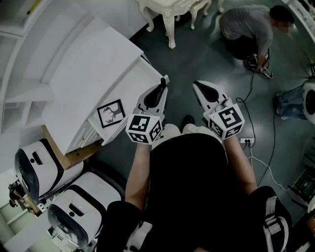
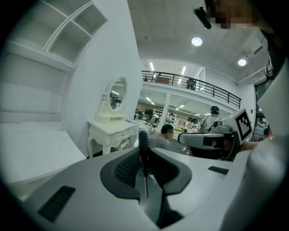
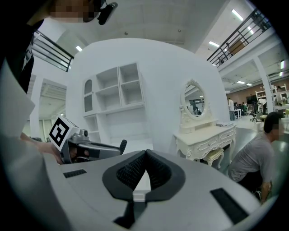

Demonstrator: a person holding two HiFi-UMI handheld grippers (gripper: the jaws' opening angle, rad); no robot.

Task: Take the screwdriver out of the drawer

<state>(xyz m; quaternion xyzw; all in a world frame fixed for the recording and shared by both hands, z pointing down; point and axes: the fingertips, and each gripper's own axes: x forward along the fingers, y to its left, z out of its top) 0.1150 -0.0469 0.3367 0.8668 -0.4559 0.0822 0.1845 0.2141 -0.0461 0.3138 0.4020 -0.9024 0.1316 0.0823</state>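
Note:
My left gripper is shut on the screwdriver, whose black handle sticks out past the jaw tips. In the left gripper view the screwdriver stands upright between the dark pads, its thin shaft running back toward the camera. The gripper hangs just off the right edge of the white cabinet, over the dark floor. I cannot make out the drawer. My right gripper is beside it at the same height, shut with its pads meeting and nothing between them.
A person crouches on the floor far right. A white dressing table stands beyond the grippers. Cables and a power strip lie at the right. Two white machines sit at lower left. A marker card lies on the cabinet.

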